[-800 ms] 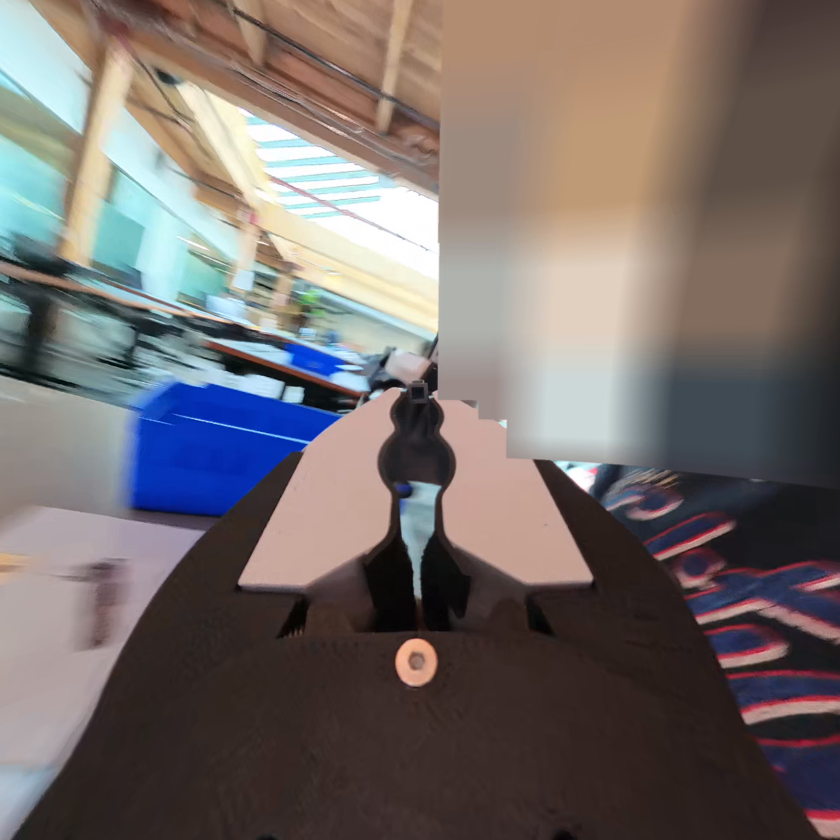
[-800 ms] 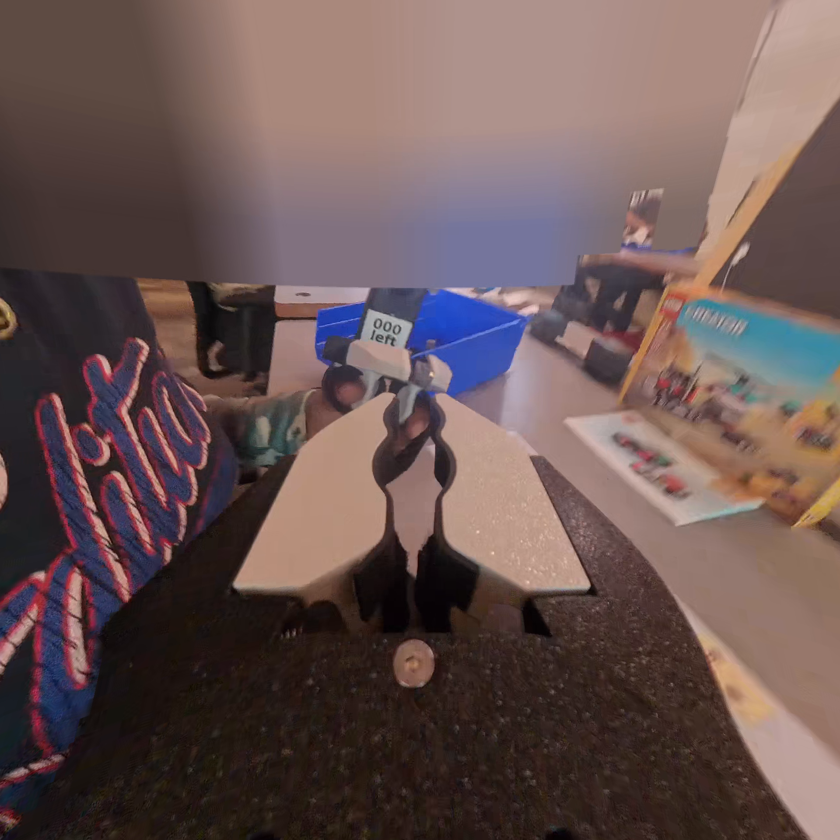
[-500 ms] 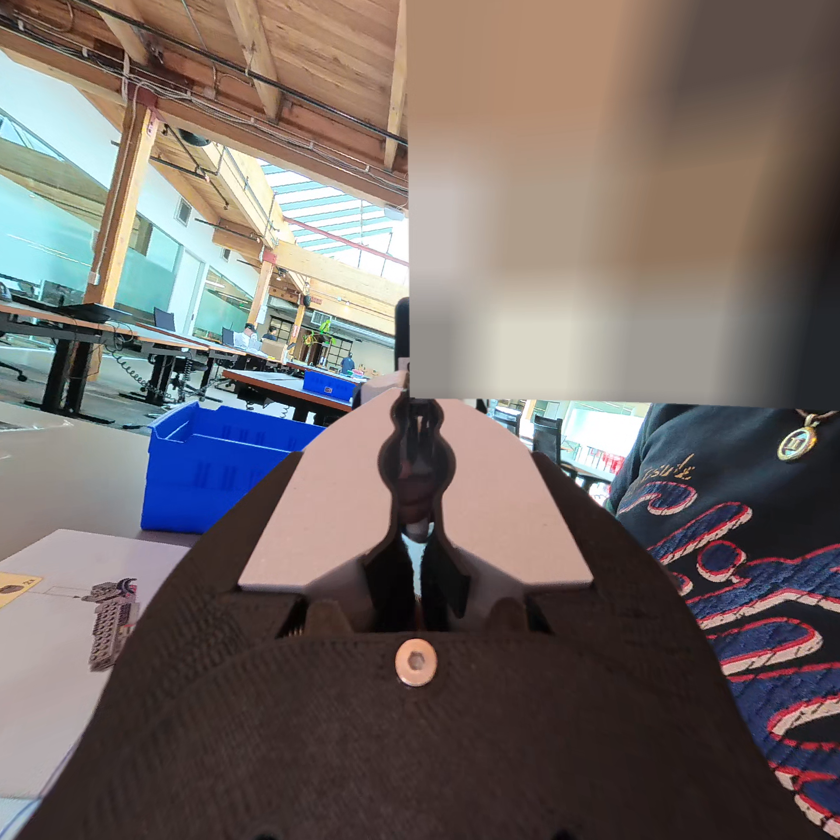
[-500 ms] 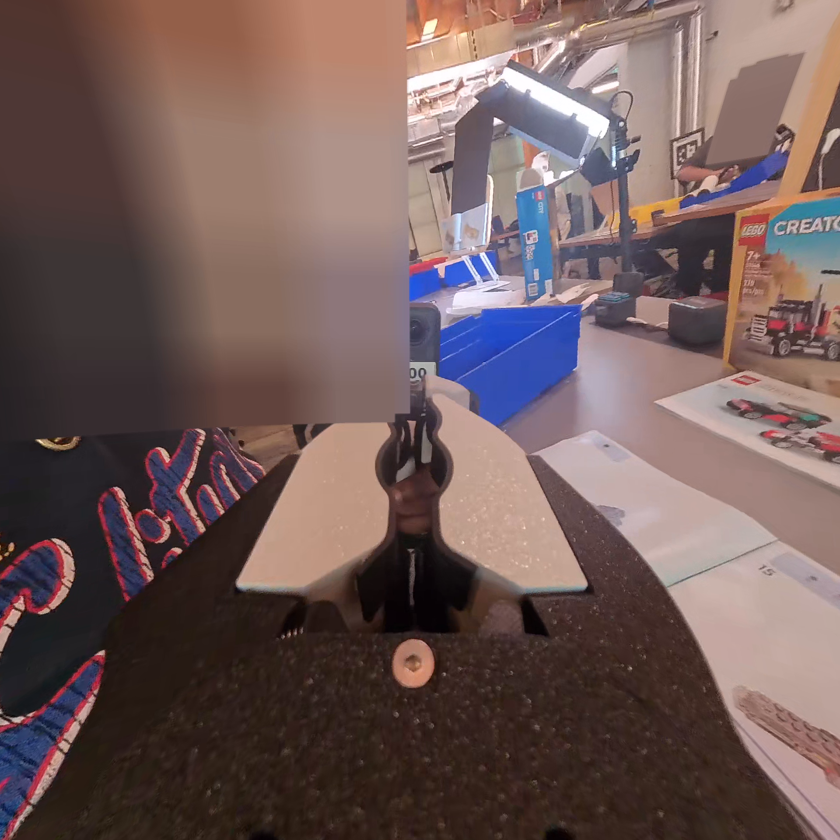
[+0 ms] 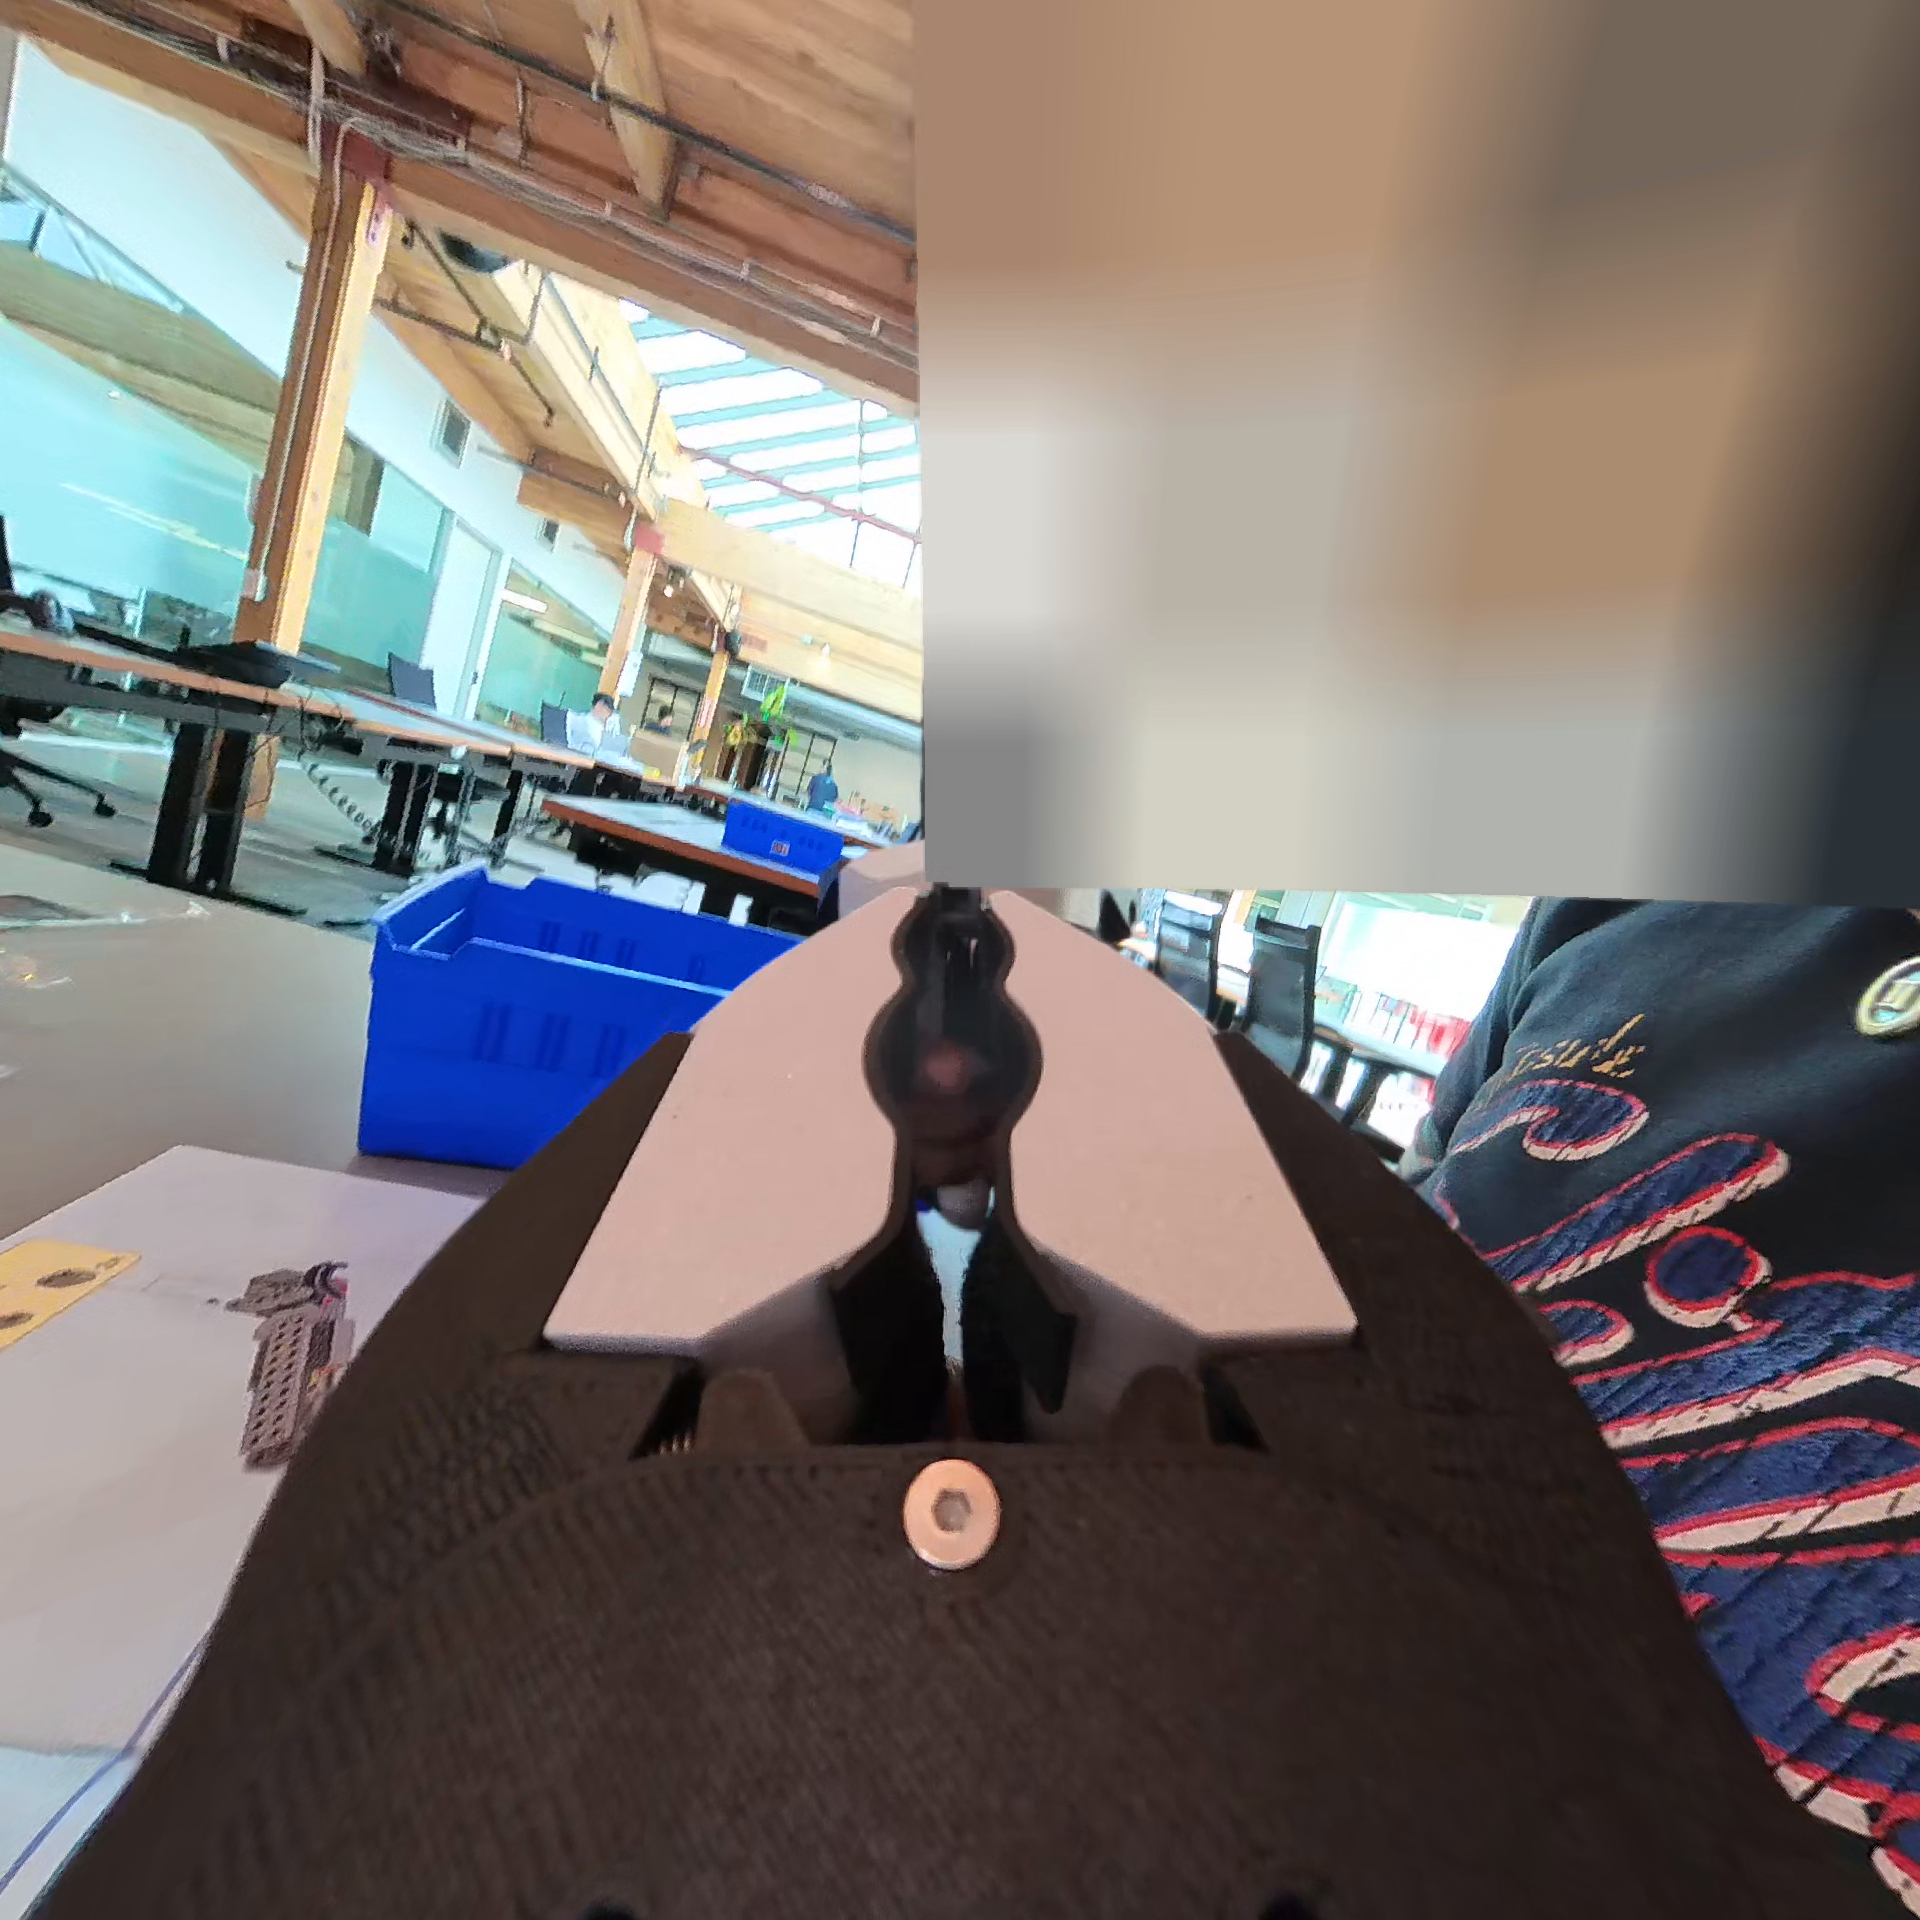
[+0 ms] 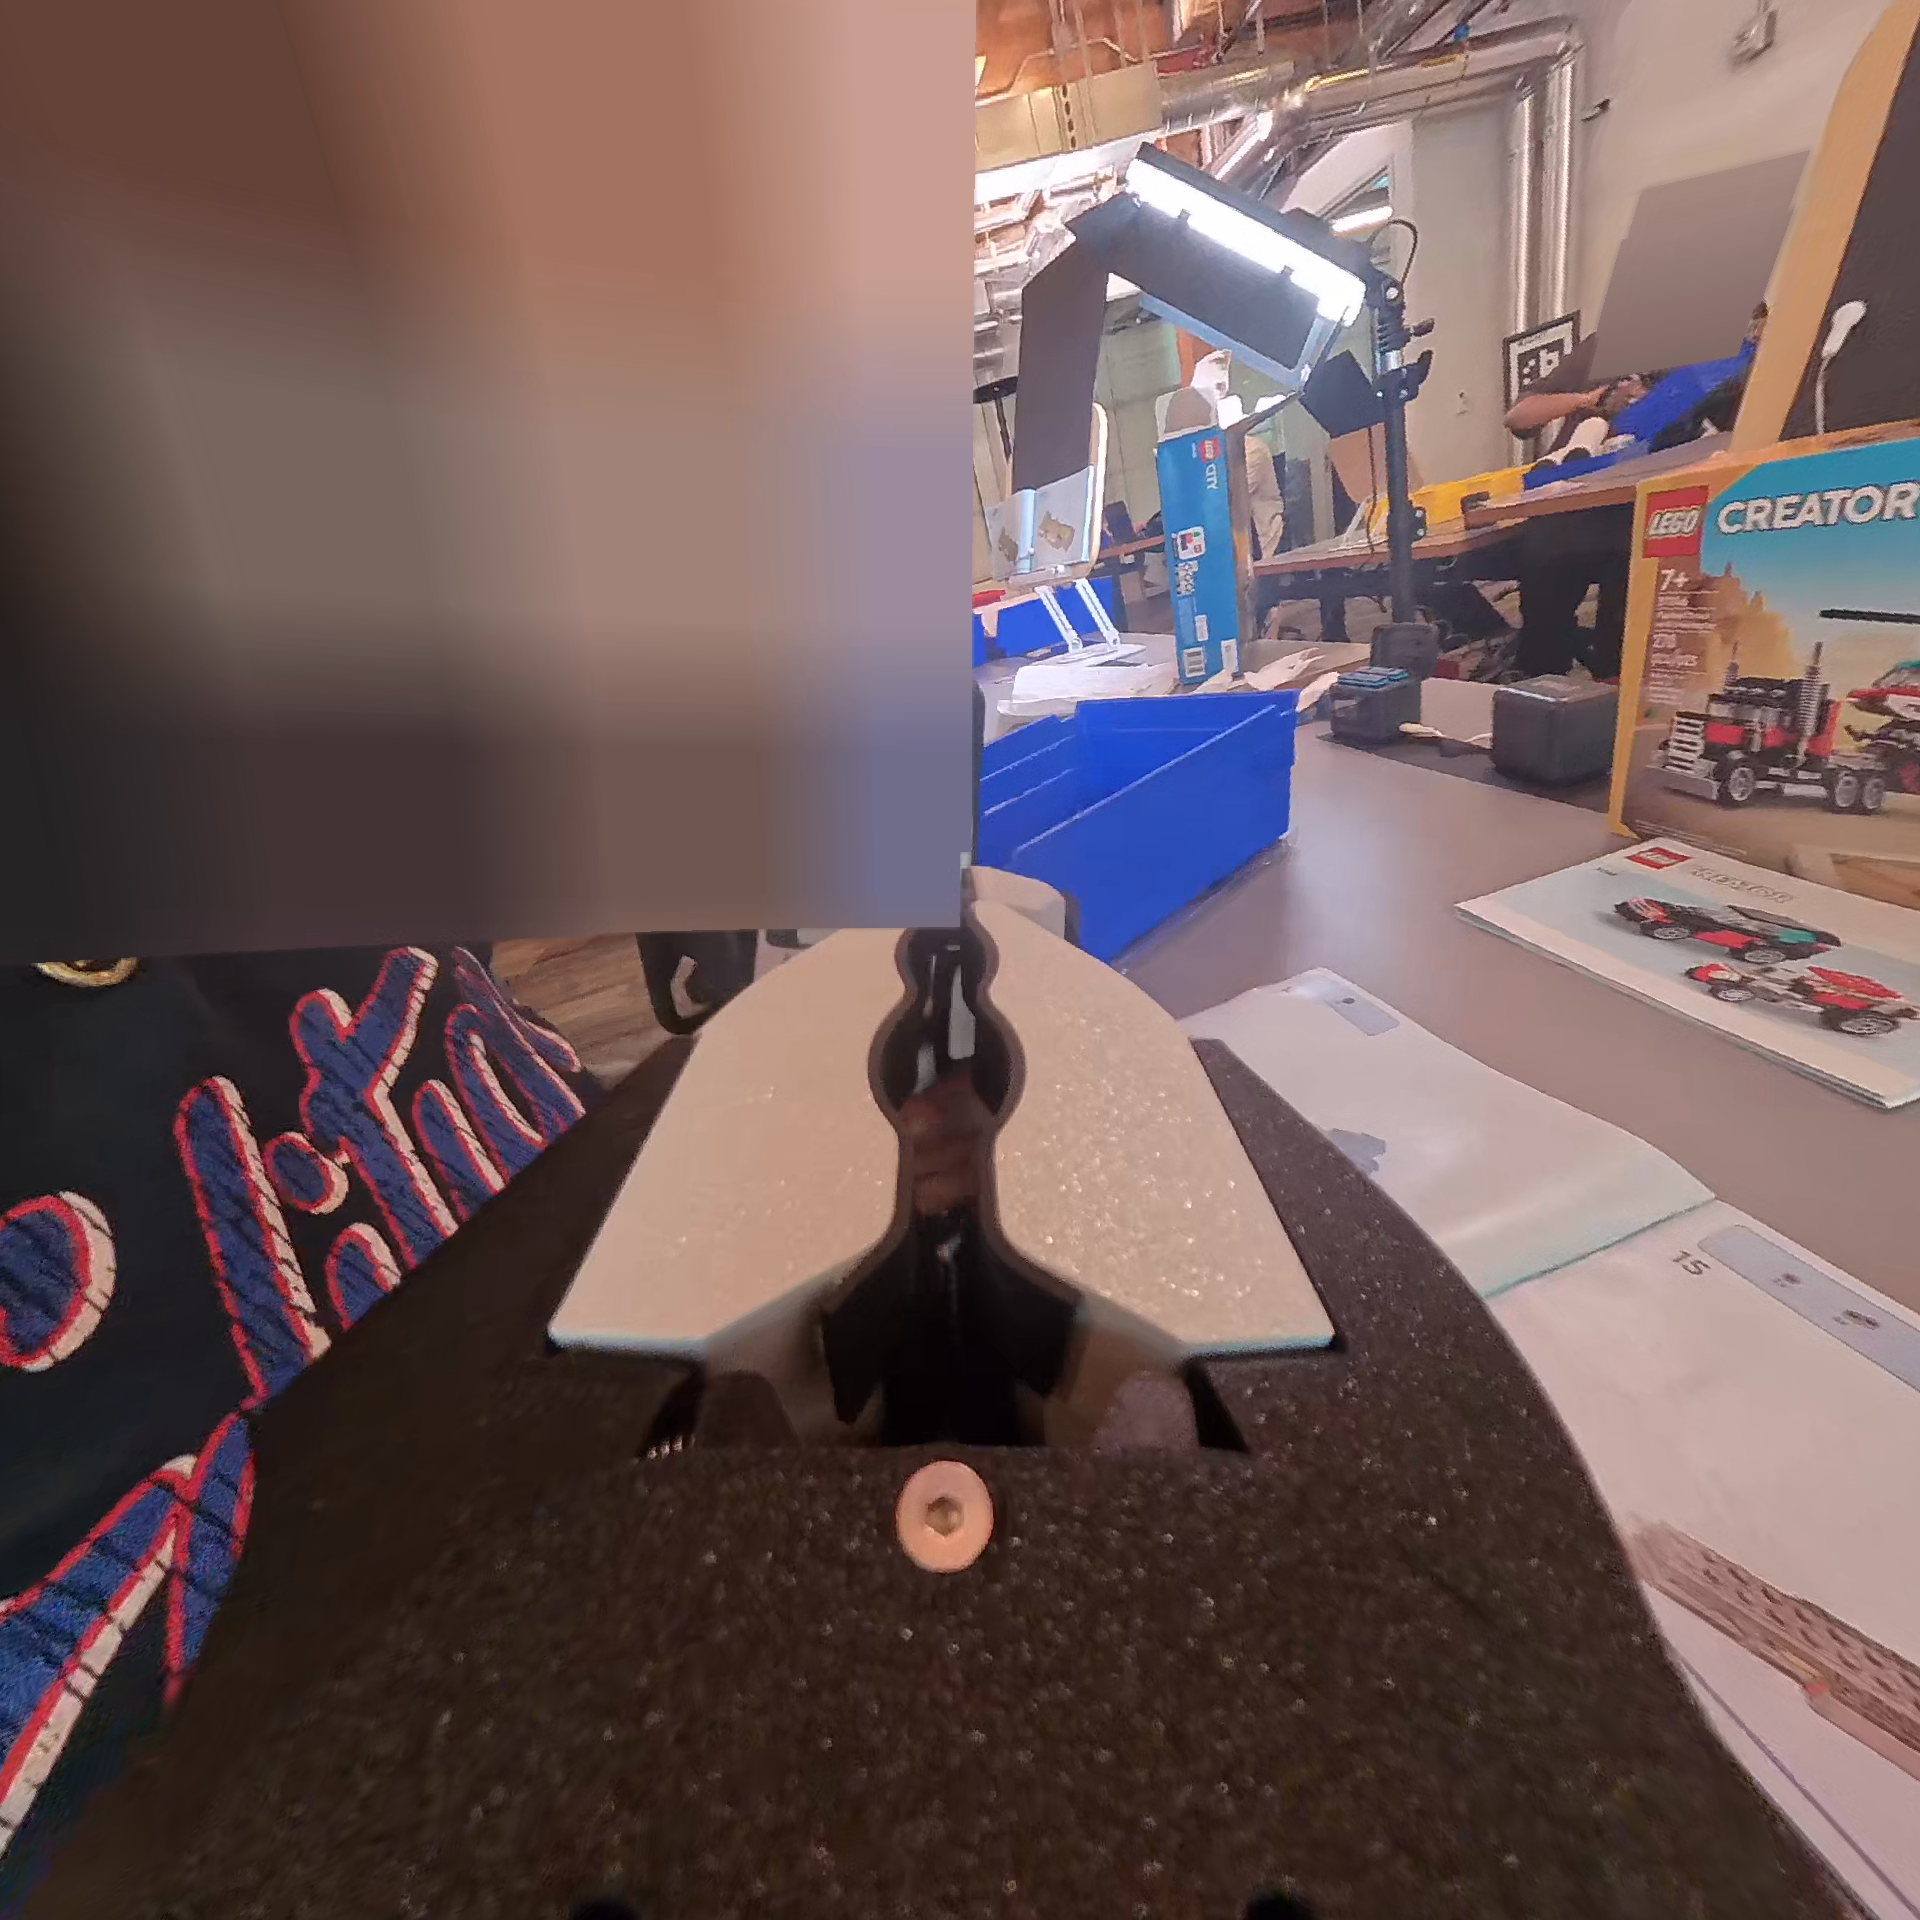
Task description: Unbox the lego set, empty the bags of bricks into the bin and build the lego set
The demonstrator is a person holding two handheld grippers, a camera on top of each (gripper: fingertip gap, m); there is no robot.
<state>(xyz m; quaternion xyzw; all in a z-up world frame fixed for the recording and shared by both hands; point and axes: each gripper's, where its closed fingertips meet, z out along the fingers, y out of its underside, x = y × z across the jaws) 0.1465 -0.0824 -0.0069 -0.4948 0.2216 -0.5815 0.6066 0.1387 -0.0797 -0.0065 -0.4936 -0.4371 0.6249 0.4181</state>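
Left gripper (image 5: 951, 914) and right gripper (image 6: 951, 940) are both closed, fingers nearly touching; whether either pinches a brick cannot be told. The blue bin (image 6: 1143, 790) sits beyond them on the table (image 6: 1382, 894). Far right stands the Lego box (image 6: 1766, 644), instruction booklets (image 6: 1714, 966) lying nearer.

An open-plan office or lab: exposed timber beams (image 5: 623, 135) at 11 o'clock, long desk rows (image 5: 312, 717) at 9 o'clock, a studio light panel (image 6: 1236, 249) at 1 o'clock.
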